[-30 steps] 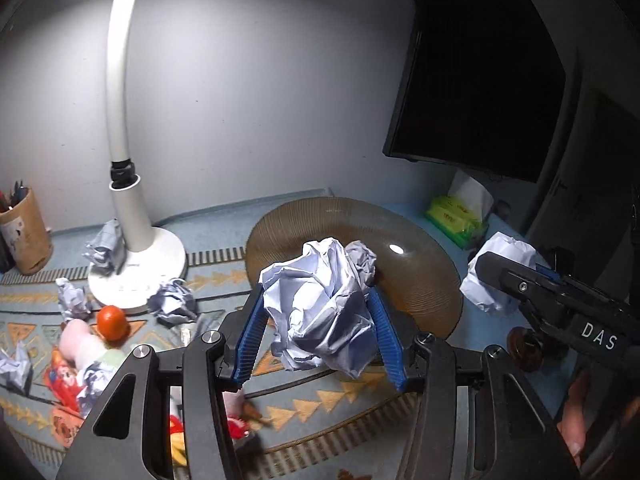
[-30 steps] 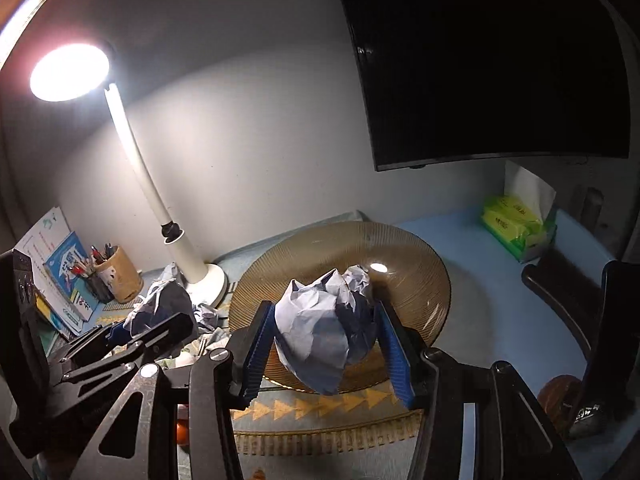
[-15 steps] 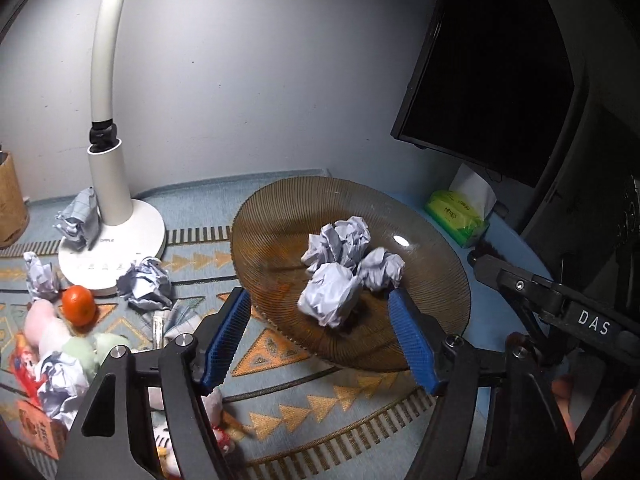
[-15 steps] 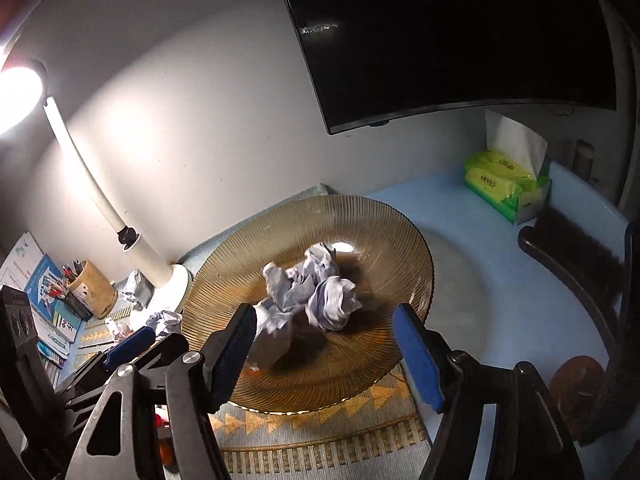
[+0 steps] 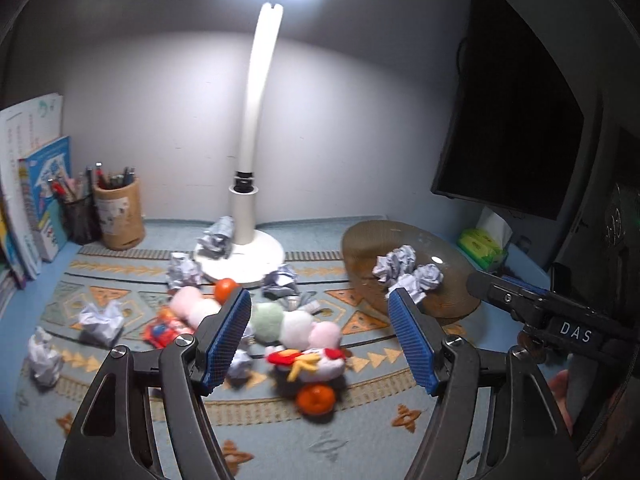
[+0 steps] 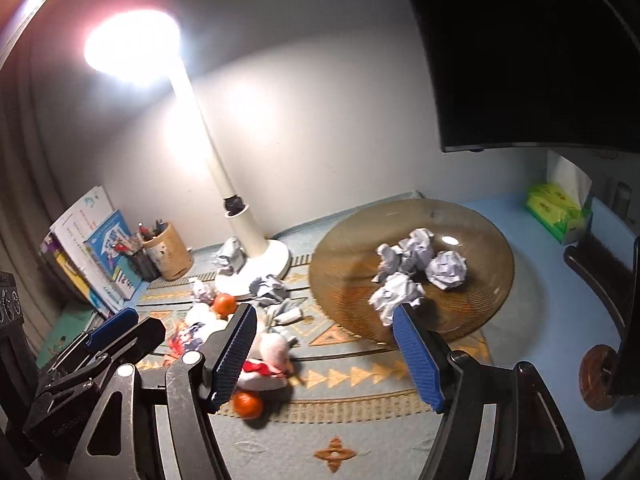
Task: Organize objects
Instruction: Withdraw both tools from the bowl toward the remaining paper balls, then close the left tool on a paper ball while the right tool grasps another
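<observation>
Four paper balls (image 6: 416,270) already lie in the brown plate (image 6: 492,248), while both the left gripper (image 5: 320,336) and right gripper (image 6: 326,354) hang open and empty, leaving several more crumpled papers (image 5: 184,274), oranges (image 5: 316,398) and plush toy (image 5: 296,326) scattered on the bench (image 5: 360,432)

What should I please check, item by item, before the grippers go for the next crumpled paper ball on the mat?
1. Left gripper empty and open: ok.
2. Right gripper empty and open: ok.
3. Delivered paper balls lie inside the brown plate: ok.
4. Paper balls remain on the mat, such as one at the left: ok.
5. Nearest paper ball free of the plush toy: cannot tell, blurred.
6. Room left on the plate: ok.
</observation>
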`<state>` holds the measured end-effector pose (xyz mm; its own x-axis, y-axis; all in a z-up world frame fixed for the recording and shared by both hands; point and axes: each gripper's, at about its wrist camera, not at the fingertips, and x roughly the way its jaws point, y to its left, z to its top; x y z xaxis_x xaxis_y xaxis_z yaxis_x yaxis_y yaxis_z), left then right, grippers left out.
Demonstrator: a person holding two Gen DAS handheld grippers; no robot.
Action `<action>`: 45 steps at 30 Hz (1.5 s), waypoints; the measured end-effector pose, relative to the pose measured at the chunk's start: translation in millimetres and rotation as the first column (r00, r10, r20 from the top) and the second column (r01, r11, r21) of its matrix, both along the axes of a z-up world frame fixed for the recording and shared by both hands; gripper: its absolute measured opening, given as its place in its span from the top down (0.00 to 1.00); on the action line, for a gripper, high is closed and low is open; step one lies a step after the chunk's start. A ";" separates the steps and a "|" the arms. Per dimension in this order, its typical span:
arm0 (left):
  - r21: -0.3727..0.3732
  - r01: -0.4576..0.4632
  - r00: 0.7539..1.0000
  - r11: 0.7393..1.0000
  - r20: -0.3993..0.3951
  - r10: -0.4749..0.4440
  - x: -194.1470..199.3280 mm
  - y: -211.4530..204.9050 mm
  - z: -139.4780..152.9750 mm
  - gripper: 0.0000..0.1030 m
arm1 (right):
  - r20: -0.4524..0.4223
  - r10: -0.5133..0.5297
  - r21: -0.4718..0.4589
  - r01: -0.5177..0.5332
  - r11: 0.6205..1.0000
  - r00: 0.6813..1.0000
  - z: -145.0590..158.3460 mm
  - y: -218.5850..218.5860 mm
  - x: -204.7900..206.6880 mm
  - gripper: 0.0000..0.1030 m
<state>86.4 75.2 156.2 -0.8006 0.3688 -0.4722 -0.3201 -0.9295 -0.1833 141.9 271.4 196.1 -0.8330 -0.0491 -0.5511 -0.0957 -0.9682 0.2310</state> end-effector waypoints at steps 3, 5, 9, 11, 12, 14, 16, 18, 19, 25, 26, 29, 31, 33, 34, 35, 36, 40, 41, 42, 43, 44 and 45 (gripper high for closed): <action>-0.041 -0.128 0.992 0.991 -0.014 0.128 13.1 -41.8 -11.1 0.23 | -0.007 0.039 -0.009 -0.039 0.999 0.999 -17.8 -36.7 5.3 0.33; -0.074 -0.198 0.980 0.977 -0.004 0.198 15.7 -67.8 -29.3 0.22 | 0.014 0.059 -0.029 -0.059 0.998 0.998 -39.3 -56.9 3.4 0.33; -0.144 -0.302 0.949 0.942 0.051 0.312 11.5 -111.5 -78.1 0.22 | 0.128 0.085 -0.011 -0.084 0.996 0.988 -89.0 -94.5 -9.4 0.33; -0.143 -0.316 0.940 0.938 0.089 0.331 6.7 -127.5 -99.3 0.22 | 0.151 0.111 -0.007 -0.111 0.994 0.982 -107.6 -108.0 -13.6 0.33; -0.139 -0.321 0.936 0.937 0.103 0.336 4.0 -133.1 -107.8 0.22 | 0.151 0.117 0.010 -0.120 0.993 0.982 -114.2 -114.3 -14.5 0.33; -0.144 -0.328 0.931 0.934 0.119 0.346 -1.1 -140.2 -121.2 0.22 | 0.156 0.126 0.049 -0.135 0.990 0.980 -123.3 -126.2 -17.6 0.33; -0.157 -0.328 0.927 0.931 0.136 0.350 -5.1 -141.0 -129.1 0.22 | 0.182 0.131 0.074 -0.146 0.987 0.975 -131.6 -134.8 -22.8 0.33; -0.144 -0.311 0.936 0.940 0.128 0.329 -4.8 -139.8 -127.6 0.22 | 0.201 0.129 0.081 -0.148 0.986 0.971 -138.8 -138.8 -27.6 0.33; -0.142 -0.308 0.937 0.941 0.123 0.326 -4.4 -139.4 -127.5 0.22 | 0.206 0.134 0.074 -0.152 0.986 0.969 -141.8 -138.7 -28.6 0.33; -0.136 -0.306 0.934 0.942 0.152 0.325 -4.8 -140.2 -132.8 0.22 | 0.225 0.118 0.065 -0.136 0.989 0.967 -149.3 -134.8 -33.2 0.33; -0.135 -0.307 0.933 0.942 0.153 0.326 -4.4 -140.3 -133.1 0.22 | 0.228 0.116 0.070 -0.135 0.988 0.967 -149.9 -135.3 -33.4 0.33; -0.132 -0.318 0.931 0.939 0.144 0.336 -2.4 -140.9 -131.5 0.22 | 0.217 0.113 0.092 -0.135 0.987 0.970 -147.7 -138.5 -32.2 0.33; -0.121 -0.330 0.929 0.936 0.136 0.345 -0.4 -144.6 -128.8 0.22 | 0.224 0.115 0.097 -0.140 0.985 0.968 -146.4 -141.9 -33.9 0.33; -0.110 -0.343 0.925 0.933 0.130 0.356 2.8 -154.1 -123.1 0.22 | 0.244 0.146 0.055 -0.164 0.985 0.959 -142.5 -144.9 -38.7 0.33; -0.111 -0.353 0.922 0.929 0.126 0.365 3.9 -161.6 -119.0 0.22 | 0.246 0.178 0.020 -0.189 0.982 0.953 -138.0 -148.6 -42.3 0.33; -0.118 -0.365 0.918 0.923 0.119 0.378 4.1 -170.7 -114.2 0.22 | 0.241 0.210 -0.002 -0.216 0.976 0.947 -131.0 -154.2 -47.1 0.33; -0.129 -0.381 0.911 0.916 0.115 0.395 2.4 -181.5 -109.7 0.22 | 0.235 0.237 -0.007 -0.242 0.970 0.943 -123.2 -162.7 -52.6 0.33; -0.155 -0.409 0.884 0.899 0.175 0.433 -15.5 -228.1 -102.6 0.22 | 0.200 0.345 -0.004 -0.351 0.936 0.917 -92.4 -209.0 -86.1 0.33; -0.153 -0.399 0.884 0.904 0.199 0.424 -20.8 -236.7 -104.2 0.22 | 0.200 0.366 -0.006 -0.373 0.928 0.909 -87.4 -221.6 -97.4 0.33; -0.150 -0.392 0.883 0.908 0.217 0.417 -25.8 -243.4 -106.4 0.22 | 0.201 0.391 -0.011 -0.397 0.918 0.898 -84.3 -234.9 -109.6 0.33; -0.144 -0.390 0.881 0.910 0.228 0.414 -30.4 -248.0 -109.1 0.22 | 0.203 0.414 -0.011 -0.421 0.907 0.888 -83.2 -248.3 -121.4 0.33; -0.135 -0.387 0.881 0.912 0.236 0.409 -35.3 -251.8 -112.3 0.22 | 0.207 0.433 -0.003 -0.442 0.897 0.877 -84.2 -262.0 -133.4 0.33; -0.128 -0.385 0.880 0.914 0.248 0.406 -40.0 -253.8 -117.0 0.22 | 0.218 0.446 0.005 -0.458 0.889 0.868 -87.8 -275.6 -146.3 0.33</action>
